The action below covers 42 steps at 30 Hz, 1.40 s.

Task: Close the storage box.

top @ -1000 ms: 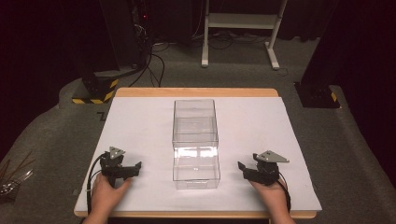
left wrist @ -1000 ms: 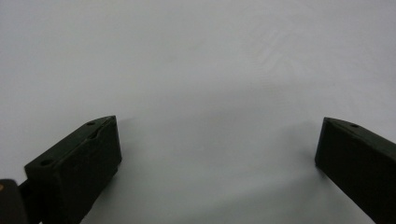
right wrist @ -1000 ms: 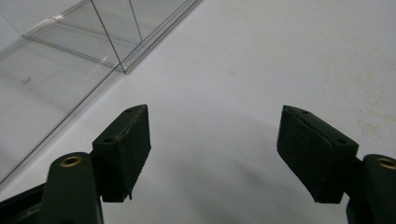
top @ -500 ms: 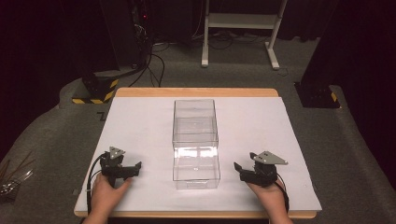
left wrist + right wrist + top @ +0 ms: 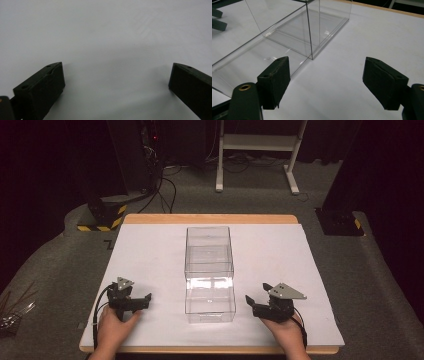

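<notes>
step: lining up on the clear box (image 5: 209, 270), mid-worktop (image 5: 150, 250) | right claw (image 5: 256, 303) just right of the box's near end, empty, jaws have just been opening, fairly wide | left claw (image 5: 140, 301) left of box, wide, empty | next: guessing both close in on the box's side walls

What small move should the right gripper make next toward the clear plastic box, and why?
Probably ease the right gripper leftward toward the near end of the clear plastic box. Its jaws have just been opening, stand apart with nothing between them, and the box wall lies just beyond its left jaw in the right gripper view. The left gripper, also open, rests on the white sheet at the box's other side.
</notes>
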Each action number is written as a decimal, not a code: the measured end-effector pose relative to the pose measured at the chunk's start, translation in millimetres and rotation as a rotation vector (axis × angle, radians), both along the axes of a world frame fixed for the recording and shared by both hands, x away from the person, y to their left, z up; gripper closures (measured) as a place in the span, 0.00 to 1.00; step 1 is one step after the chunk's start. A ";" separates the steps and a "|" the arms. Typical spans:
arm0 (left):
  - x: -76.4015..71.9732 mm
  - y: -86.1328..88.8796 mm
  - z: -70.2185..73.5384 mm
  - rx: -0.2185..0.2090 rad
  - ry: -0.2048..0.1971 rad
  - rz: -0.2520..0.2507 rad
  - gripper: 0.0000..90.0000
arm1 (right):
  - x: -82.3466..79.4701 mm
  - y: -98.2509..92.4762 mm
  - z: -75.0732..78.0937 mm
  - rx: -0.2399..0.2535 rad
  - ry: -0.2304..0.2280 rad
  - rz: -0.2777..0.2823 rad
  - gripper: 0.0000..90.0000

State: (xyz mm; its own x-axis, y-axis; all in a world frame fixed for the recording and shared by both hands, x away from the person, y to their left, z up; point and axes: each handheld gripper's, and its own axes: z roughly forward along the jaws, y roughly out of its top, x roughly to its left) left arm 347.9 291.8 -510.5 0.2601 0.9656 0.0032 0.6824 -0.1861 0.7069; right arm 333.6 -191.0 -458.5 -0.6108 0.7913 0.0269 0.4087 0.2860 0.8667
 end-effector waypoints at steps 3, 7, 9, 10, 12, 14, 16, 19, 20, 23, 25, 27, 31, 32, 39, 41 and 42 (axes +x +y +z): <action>0.0 0.0 0.0 0.000 0.000 0.000 0.01 | -2.2 1.8 2.1 0.004 -0.003 0.005 0.25; 0.0 0.0 0.0 0.000 0.000 0.000 0.01 | -5.3 4.4 5.4 0.009 -0.014 0.016 0.25; 0.0 0.1 0.0 0.000 0.000 0.000 0.01 | -6.4 5.5 6.8 0.013 -0.019 0.020 0.25; 0.0 0.1 0.0 0.000 0.000 0.000 0.01 | -6.7 5.8 7.4 0.012 -0.024 0.024 0.25; 0.0 0.0 0.0 0.000 0.000 0.000 0.01 | -8.3 6.6 9.1 0.019 -0.027 0.028 0.25; 0.0 0.0 0.0 0.000 0.000 0.000 0.01 | -9.2 7.1 10.0 0.019 -0.029 0.029 0.25; 0.0 0.1 0.0 0.000 0.000 0.000 0.01 | -10.8 7.5 12.1 0.026 -0.038 0.038 0.25; 0.0 0.1 0.0 0.000 0.000 0.000 0.01 | -13.1 8.1 14.9 0.033 -0.044 0.043 0.25; 0.0 0.1 0.0 0.000 0.000 0.000 0.01 | -13.1 8.1 14.9 0.033 -0.044 0.043 0.25; 0.0 0.0 0.0 0.000 0.000 0.000 0.01 | -15.2 8.9 17.1 0.037 -0.050 0.052 0.25; 0.0 0.0 0.0 0.000 0.000 0.000 0.01 | -16.1 8.9 18.1 0.037 -0.049 0.055 0.25; 0.0 0.0 0.0 0.000 0.000 0.000 0.01 | -17.3 9.2 19.0 0.043 -0.050 0.060 0.25; 0.0 0.0 0.0 0.000 0.000 0.000 0.01 | -20.5 10.7 21.3 0.049 -0.052 0.070 0.25; 0.0 0.0 0.0 0.000 0.000 0.000 0.01 | -21.0 10.9 21.6 0.053 -0.055 0.071 0.25; 0.0 0.0 0.0 0.000 0.000 0.000 0.01 | -25.7 14.7 23.5 0.056 -0.058 0.095 0.25; 0.0 0.0 0.0 0.000 0.000 0.000 0.01 | -26.8 16.2 23.4 0.060 -0.058 0.099 0.25; 0.0 0.0 0.0 0.000 0.000 0.000 0.01 | -27.5 17.3 23.0 0.061 -0.058 0.102 0.25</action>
